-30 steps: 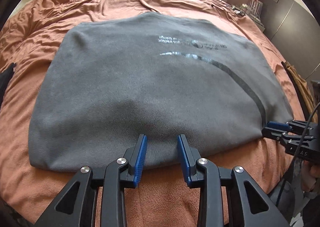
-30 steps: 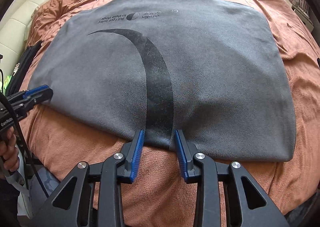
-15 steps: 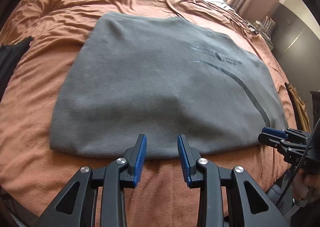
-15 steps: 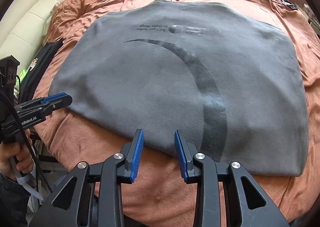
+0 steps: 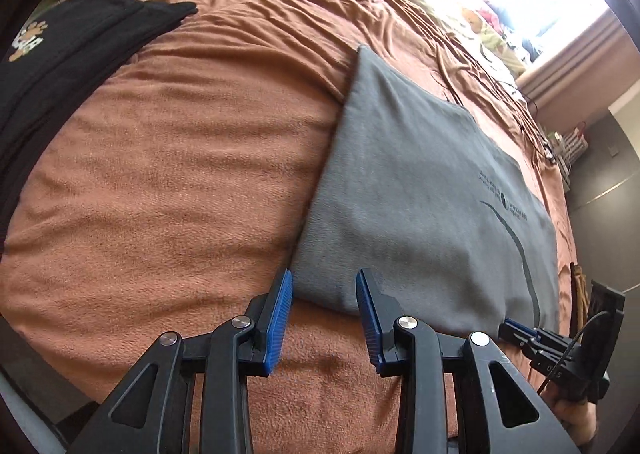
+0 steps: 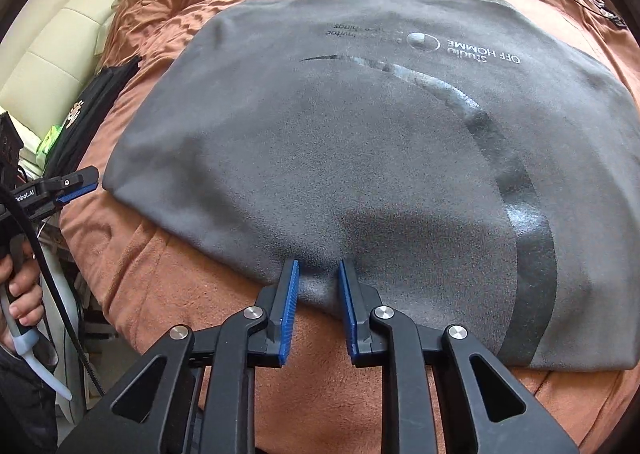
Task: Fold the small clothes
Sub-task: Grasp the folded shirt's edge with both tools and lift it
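Here, nearest to me, the right tool point(image 6: 316, 290) points down at the near hem of the grey T-shirt point(image 6: 360, 157), and its jaws are closing, now narrow, with a small raised ridge of the grey cloth between the blue pads point(image 6: 289, 306); whether the pads already press it firmly I cannot tell. The left tool point(image 5: 324, 314) is at the near left corner of the same shirt, its jaws parted moderately, and the corner of the cloth lies just between the tips, not gripped. A hand point(image 6: 20, 294) holds the handle of this left tool, at the left edge of the right wrist view. The T-shirt lies flat on the bed, on a rust-orange blanket point(image 5: 180, 181), already folded into a rough rectangle, with a dark curved stripe point(image 6: 532, 262) and small printed text point(image 6: 480, 53) on its upper side. Further to the left, well apart from the shirt, a black garment point(image 5: 72, 53) with a small cartoon print lies at the edge of the bed. Behind it a cream padded headboard point(image 6: 52, 41) is seen, and far away bright light comes beside a curtain point(image 5: 576, 57).
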The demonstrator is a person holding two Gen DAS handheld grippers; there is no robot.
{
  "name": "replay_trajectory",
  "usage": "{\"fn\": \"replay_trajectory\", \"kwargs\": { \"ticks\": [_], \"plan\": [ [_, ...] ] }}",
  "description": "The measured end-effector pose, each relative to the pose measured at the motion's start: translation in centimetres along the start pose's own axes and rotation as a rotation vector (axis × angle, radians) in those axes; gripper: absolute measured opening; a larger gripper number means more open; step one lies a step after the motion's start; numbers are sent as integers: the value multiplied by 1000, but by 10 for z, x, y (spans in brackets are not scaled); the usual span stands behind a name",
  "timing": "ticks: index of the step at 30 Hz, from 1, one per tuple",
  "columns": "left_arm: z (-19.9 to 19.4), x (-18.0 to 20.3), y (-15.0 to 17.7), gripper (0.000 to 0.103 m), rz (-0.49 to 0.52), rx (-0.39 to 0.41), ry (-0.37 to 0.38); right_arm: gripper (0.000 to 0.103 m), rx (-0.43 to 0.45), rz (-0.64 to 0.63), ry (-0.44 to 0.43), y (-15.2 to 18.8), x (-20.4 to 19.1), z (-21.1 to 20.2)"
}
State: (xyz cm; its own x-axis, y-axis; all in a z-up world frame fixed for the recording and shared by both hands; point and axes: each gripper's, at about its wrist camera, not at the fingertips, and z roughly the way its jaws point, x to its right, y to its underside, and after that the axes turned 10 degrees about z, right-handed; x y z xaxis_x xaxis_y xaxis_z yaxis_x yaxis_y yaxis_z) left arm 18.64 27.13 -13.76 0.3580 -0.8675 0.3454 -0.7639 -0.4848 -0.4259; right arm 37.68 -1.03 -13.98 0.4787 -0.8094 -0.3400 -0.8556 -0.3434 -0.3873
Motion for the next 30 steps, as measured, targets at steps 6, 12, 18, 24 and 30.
{"fn": "replay_trajectory", "kwargs": {
  "ticks": [6,12,18,24,30],
  "plan": [
    [8,-14,-1,36,-77,-39,59,17,1,13,-11,4,3,2],
    [22,-21,6,36,-122,-80,72,17,4,12,-18,5,5,0],
    [32,-25,3,40,-172,-65,104,17,8,19,-28,6,7,1],
    [35,-38,0,47,-269,-28,233,17,9,38,-44,7,11,1],
    [16,-35,4,44,-255,63,334,17,15,51,-50,8,12,-1]
  ]
}}
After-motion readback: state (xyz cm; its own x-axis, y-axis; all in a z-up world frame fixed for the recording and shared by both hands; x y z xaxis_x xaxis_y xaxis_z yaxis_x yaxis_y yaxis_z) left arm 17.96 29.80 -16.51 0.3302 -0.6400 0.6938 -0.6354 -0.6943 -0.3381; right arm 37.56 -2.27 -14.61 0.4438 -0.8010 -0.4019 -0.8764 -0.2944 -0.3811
